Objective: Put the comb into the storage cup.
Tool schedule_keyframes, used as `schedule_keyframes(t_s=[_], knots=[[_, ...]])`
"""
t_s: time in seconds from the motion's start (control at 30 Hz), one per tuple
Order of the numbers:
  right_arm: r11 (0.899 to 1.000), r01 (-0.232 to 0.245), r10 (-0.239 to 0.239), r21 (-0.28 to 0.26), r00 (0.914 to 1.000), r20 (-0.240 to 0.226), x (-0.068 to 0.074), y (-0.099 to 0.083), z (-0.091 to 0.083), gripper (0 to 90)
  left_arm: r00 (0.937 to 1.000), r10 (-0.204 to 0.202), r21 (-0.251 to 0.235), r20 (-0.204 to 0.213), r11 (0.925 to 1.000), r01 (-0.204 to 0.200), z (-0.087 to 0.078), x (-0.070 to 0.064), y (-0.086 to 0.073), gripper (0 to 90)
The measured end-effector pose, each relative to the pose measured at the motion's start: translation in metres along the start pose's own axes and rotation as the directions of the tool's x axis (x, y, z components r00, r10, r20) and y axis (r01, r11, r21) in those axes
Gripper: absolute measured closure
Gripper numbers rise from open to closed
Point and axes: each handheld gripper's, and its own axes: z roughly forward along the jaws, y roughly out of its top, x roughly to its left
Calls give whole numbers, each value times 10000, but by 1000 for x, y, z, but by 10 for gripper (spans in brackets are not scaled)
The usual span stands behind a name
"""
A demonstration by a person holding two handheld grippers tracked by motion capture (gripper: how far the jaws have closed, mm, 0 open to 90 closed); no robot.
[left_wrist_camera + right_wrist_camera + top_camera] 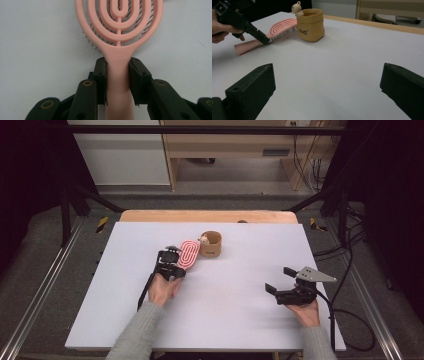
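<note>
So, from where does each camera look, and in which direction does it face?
High view: above the person's side, facing forward and down on the table; forearms, hands, left gripper and right gripper show.
Left gripper view: rides the left gripper, looks along jaws shut on the pink brush.
Right gripper view: low, faces across the table; its jaws stand open.
Shared: right gripper view and high view both show brush and tan pouch.
</note>
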Motion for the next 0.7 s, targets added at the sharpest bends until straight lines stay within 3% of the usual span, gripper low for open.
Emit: schedule_keyframes(t_s=[0.5, 0.7], knots=[[10000, -6, 6, -2, 10000, -4, 0, 0, 0, 4, 9996, 228, -264, 155, 9994, -224, -7, 5, -4, 703], [10000, -11, 11, 8, 10000, -1, 0, 0, 0, 4, 9984, 520, -684, 238, 9964, -502, -18, 6, -6, 703]])
